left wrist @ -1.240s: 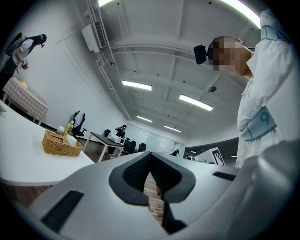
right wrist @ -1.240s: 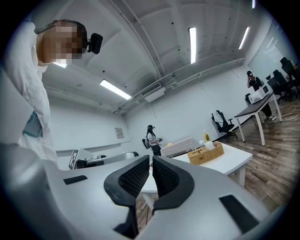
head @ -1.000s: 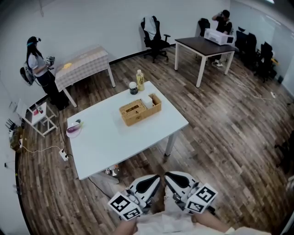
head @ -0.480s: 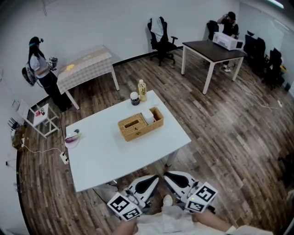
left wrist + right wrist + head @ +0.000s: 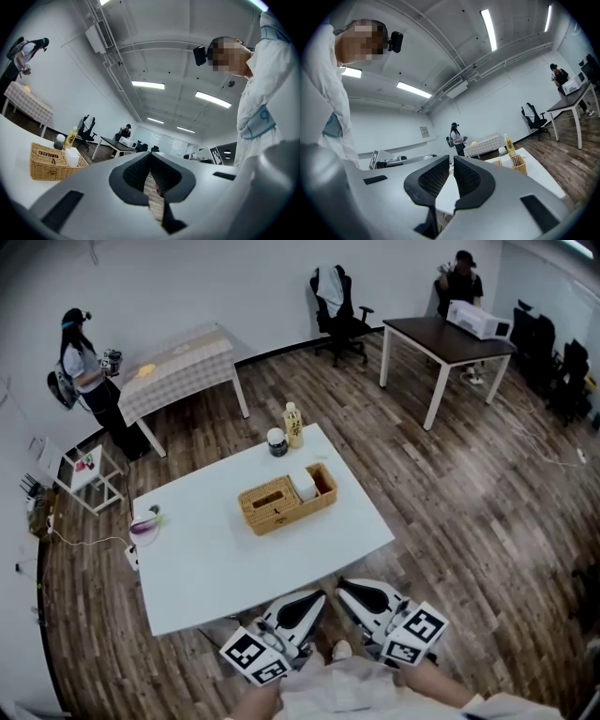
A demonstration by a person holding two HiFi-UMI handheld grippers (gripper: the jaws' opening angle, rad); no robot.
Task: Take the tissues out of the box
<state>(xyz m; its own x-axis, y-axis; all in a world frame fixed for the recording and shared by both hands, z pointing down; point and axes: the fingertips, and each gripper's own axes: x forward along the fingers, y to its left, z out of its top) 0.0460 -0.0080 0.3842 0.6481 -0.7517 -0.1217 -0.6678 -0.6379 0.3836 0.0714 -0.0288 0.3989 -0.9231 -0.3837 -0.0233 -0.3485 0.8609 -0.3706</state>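
The tissues (image 5: 303,486) were seen in the wicker box (image 5: 269,506) on the white table (image 5: 202,559), well apart from both tools. The left gripper (image 5: 319,599) and right gripper (image 5: 347,589) were clenched and empty. The sheets were judged light, soft and easily torn (best pinched at an exposed upper edge).

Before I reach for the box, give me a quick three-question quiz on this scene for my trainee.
1. True or false: the left gripper and the right gripper are both shut and empty.
2. Where does the yellow bottle stand? A) on the white table, beyond the wicker box, beside the jar; B) inside that box; C) on the floor.
3. How many other people show in the head view?
Key: 1 true. 2 A. 3 two: a person by the checked table and a second person by the dark table.
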